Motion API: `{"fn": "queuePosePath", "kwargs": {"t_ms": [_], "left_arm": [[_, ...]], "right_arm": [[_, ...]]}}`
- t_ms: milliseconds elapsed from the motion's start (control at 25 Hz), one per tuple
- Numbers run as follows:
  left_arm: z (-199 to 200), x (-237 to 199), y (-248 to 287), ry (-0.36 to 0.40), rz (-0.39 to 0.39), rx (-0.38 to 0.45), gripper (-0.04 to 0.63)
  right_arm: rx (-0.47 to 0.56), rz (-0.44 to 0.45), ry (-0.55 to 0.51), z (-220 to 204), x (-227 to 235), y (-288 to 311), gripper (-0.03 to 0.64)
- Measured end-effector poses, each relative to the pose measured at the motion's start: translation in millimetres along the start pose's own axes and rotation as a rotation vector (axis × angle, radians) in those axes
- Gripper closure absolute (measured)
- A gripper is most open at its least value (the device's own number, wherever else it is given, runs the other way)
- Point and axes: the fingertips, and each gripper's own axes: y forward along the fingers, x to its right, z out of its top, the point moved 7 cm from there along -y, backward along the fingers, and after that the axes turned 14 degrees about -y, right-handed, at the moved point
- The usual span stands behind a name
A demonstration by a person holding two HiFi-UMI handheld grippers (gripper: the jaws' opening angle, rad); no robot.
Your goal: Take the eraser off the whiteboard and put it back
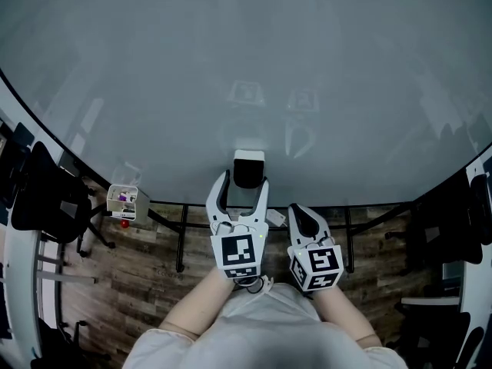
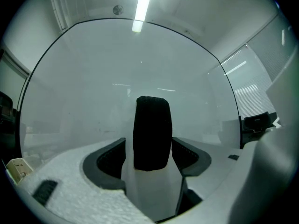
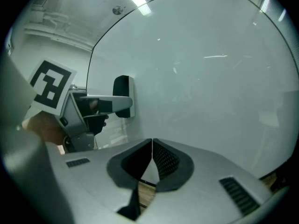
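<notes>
Eraser (image 1: 248, 167): rounded block, part black and fine-textured, part white. It sits on the glossy grey whiteboard (image 1: 246, 52), 12 o'clock from the left tongs' (image 2: 152, 146) marker cube (image 1: 237, 252). Left tongs are spread wide and straddle the eraser; dark gridded pads (image 2: 110, 161) flank it, no squeeze visible. Right tongs (image 3: 152, 143), 3 o'clock of the left, are pinched together and empty. Right gripper view only: eraser side-on at 9 o'clock, white layer against board, black outward. Head view only: wood-plank floor (image 1: 154, 260), small box (image 1: 123, 200) at the eraser's 9 o'clock.
</notes>
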Motion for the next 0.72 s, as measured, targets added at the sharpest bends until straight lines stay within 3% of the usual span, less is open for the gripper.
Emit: {"fn": "queuePosePath", "kwargs": {"t_ms": [200, 360, 600, 720], "left_arm": [[-10, 0, -22, 0.036, 0.003, -0.002, 0.299], [-32, -5, -35, 0.008, 0.008, -0.068, 0.311], [-54, -10, -55, -0.008, 0.059, -0.112, 0.526], [-64, -9, -61, -0.038, 0.051, -0.150, 0.561]], "right_arm": [[-0.024, 0.022, 0.008, -9, -9, -1, 0.589], [-0.040, 0.039, 0.003, -14, -16, -4, 0.589], [-0.068, 0.056, -0.002, -23, -22, -7, 0.589], [-0.083, 0.064, -0.004, -29, -27, -8, 0.589]]}}
